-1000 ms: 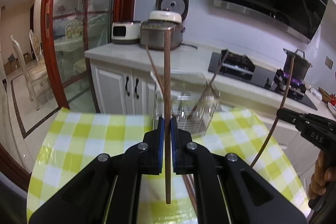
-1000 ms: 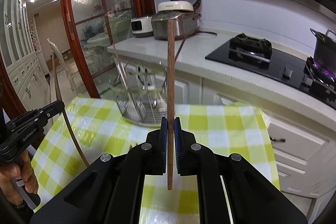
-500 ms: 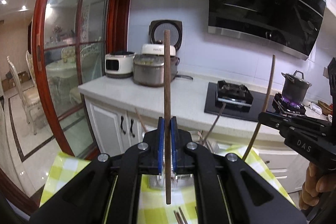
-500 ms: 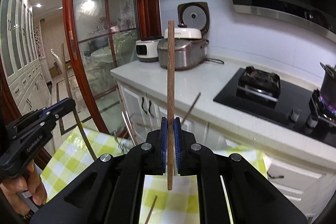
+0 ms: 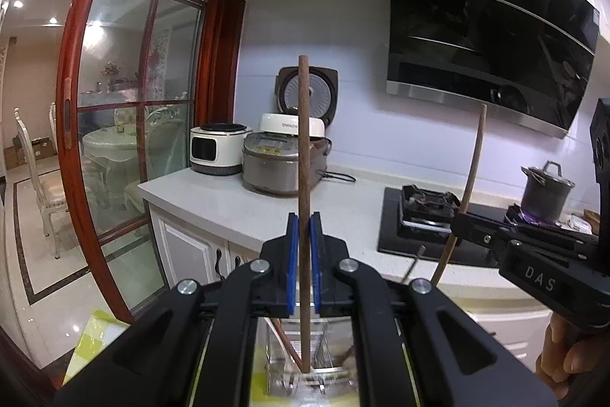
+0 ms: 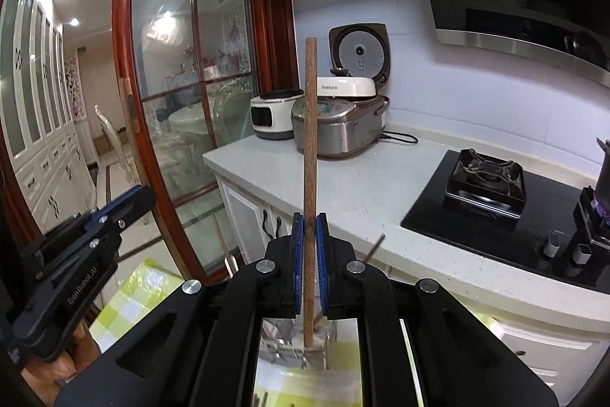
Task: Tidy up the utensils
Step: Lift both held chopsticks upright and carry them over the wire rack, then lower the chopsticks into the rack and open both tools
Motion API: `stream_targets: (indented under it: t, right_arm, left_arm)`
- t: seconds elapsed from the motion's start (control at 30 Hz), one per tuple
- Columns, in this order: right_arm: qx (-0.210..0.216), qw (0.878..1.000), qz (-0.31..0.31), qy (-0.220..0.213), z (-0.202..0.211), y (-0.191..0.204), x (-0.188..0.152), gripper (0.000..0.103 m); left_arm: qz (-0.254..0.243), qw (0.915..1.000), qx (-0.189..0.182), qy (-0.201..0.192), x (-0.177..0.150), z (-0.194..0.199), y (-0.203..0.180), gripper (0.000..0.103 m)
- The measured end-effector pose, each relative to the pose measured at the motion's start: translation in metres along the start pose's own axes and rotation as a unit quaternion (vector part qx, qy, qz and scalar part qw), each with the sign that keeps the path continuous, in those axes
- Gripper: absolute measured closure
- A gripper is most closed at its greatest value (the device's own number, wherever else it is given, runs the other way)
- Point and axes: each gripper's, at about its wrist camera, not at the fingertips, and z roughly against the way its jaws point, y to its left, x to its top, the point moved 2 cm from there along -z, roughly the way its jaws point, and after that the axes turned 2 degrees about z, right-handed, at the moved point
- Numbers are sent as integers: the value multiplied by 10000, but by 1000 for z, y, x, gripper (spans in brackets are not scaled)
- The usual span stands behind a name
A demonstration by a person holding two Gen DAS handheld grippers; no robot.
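Chopsticks are what you carry, one per gripper, each standing upright — long axis vertical, clamped low on its shaft. Your left gripper (image 5: 301, 266) has its blue pads pinched tight on the darker chopstick (image 5: 303, 155); your right gripper (image 6: 309, 262) is closed just as firmly on the lighter chopstick (image 6: 310, 140). The wire utensil rack (image 5: 305, 365) sits at six o'clock in both wrist views, below each stick's lower tip and partly hidden by the gripper bodies, on the yellow checked cloth (image 6: 126, 296). Other utensils already lean in it. I judge the drop turns on that vertical line — tips above the rack, sticks plumb. Neither hand looks clearly nearer; seen from the left, the right gripper is at three o'clock
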Motion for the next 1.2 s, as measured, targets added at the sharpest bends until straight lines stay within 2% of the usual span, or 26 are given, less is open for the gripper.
stream_targets:
  t: [0.2, 0.4, 0.8, 0.83, 0.87, 0.9, 0.93, 0.97, 1.0, 1.2]
  right_arm:
    - [167, 9998, -91, -23, -28, 7, -1, 94]
    - [381, 9983, -301, 318, -64, 6, -28, 94]
    - [292, 9967, -338, 684, -95, 2, -73, 92]
    - [282, 9964, -339, 721, -96, 2, -76, 92]
    - [264, 9962, -352, 750, -96, 2, -78, 91]
    - [241, 9961, -375, 767, -96, 0, -80, 84]
    - [197, 9962, -401, 751, -94, -2, -81, 64]
    - [158, 9965, -422, 697, -90, -3, -82, 50]
    - [118, 9973, -432, 583, -84, -4, -81, 34]
    - [-91, 9985, -508, 163, -44, -12, -85, 27]
  left_arm:
    - [40, 9999, 135, -19, -9, -23, 10, 97]
    - [126, 9996, 240, 125, -31, -43, 24, 97]
    - [251, 9985, 271, 404, -82, -74, 40, 96]
    - [257, 9984, 286, 412, -85, -74, 41, 95]
    - [265, 9983, 283, 435, -87, -73, 42, 89]
    - [295, 9982, 277, 434, -89, -71, 44, 83]
    - [322, 9982, 282, 417, -89, -67, 44, 71]
    - [351, 9982, 293, 389, -90, -64, 46, 64]
    - [394, 9982, 294, 340, -90, -59, 48, 63]
    - [641, 9970, 370, 224, -93, -20, 57, 52]
